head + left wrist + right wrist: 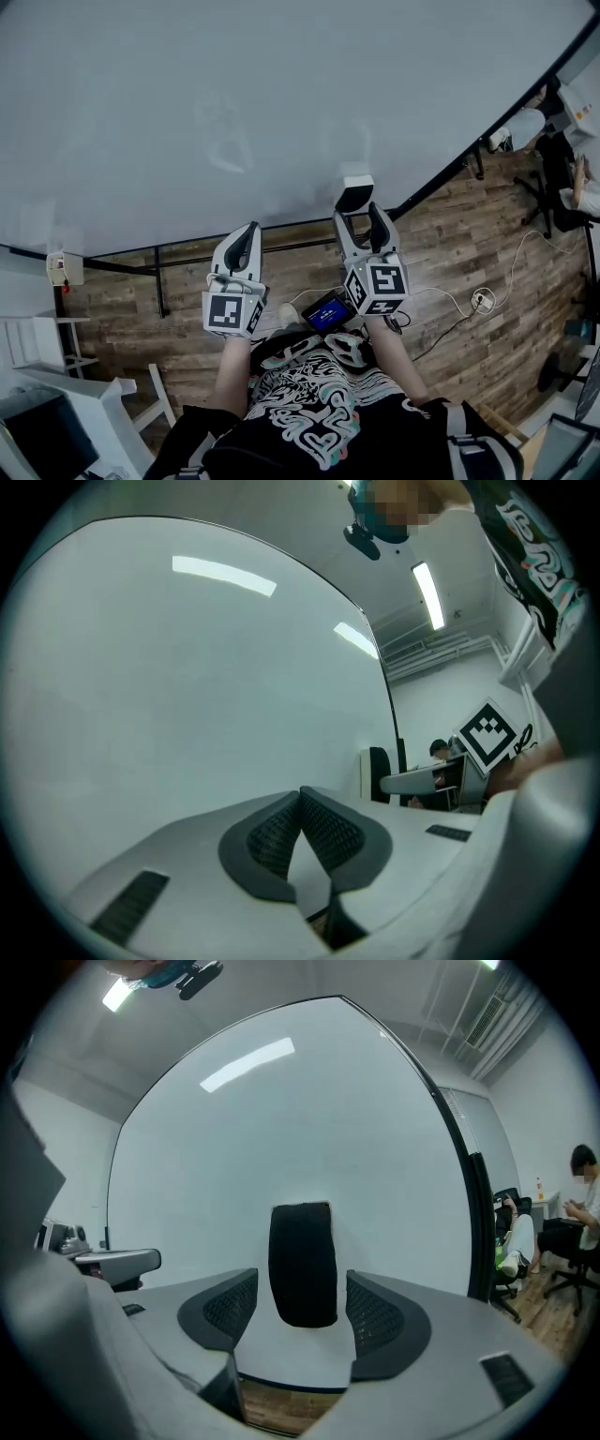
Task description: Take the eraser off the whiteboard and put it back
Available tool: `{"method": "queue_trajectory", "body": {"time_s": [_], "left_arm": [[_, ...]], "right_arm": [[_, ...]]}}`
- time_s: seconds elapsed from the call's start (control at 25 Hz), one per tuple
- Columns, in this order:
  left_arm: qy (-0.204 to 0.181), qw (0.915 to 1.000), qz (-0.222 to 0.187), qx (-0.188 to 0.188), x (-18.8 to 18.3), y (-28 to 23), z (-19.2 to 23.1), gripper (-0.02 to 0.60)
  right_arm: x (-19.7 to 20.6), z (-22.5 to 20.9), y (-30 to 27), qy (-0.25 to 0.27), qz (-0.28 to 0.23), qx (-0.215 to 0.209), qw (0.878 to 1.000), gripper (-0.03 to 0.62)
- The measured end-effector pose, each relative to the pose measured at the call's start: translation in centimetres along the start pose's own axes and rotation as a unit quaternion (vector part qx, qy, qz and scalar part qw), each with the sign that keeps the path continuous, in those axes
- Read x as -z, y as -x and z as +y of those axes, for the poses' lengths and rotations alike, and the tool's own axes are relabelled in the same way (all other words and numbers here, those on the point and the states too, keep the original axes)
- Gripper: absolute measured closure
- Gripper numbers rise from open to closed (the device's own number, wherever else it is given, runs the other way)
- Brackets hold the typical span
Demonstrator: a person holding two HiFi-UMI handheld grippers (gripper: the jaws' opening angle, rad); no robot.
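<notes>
The eraser [354, 194], white-backed with a black felt face, sticks upright on the big whiteboard [234, 112] near its lower edge. My right gripper [358, 225] points at it, open. In the right gripper view the eraser [303, 1265] stands between the two pads with a gap on each side, and neither pad presses on it. My left gripper [249, 236] hovers to the left of it, close to the board, and its jaws are shut on nothing [302, 827]. From the left gripper view the eraser [375, 772] shows side-on against the whiteboard [187, 686].
The board's black stand frame [159, 281] runs along the wooden floor [450, 244]. A cable and socket [482, 300] lie on the floor at right. White furniture [56, 394] stands at lower left. People sit on office chairs [553, 187] at far right.
</notes>
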State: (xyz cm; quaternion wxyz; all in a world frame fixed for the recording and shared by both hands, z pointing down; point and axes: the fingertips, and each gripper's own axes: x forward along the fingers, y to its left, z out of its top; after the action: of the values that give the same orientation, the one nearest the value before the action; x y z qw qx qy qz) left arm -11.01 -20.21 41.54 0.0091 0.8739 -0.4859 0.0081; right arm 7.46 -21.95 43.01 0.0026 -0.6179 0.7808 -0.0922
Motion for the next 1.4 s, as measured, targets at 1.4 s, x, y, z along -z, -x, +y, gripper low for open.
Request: {"method": "queue_trajectory", "body": {"time_s": [1.4], "left_arm": [[0.001,0.9999,0.009,-0.012,0.6,-1.0,1.2,0.559]], "right_arm": [[-0.4,-0.5,-3.3,0.027,-0.008,0.01,1.0,0.335]]}}
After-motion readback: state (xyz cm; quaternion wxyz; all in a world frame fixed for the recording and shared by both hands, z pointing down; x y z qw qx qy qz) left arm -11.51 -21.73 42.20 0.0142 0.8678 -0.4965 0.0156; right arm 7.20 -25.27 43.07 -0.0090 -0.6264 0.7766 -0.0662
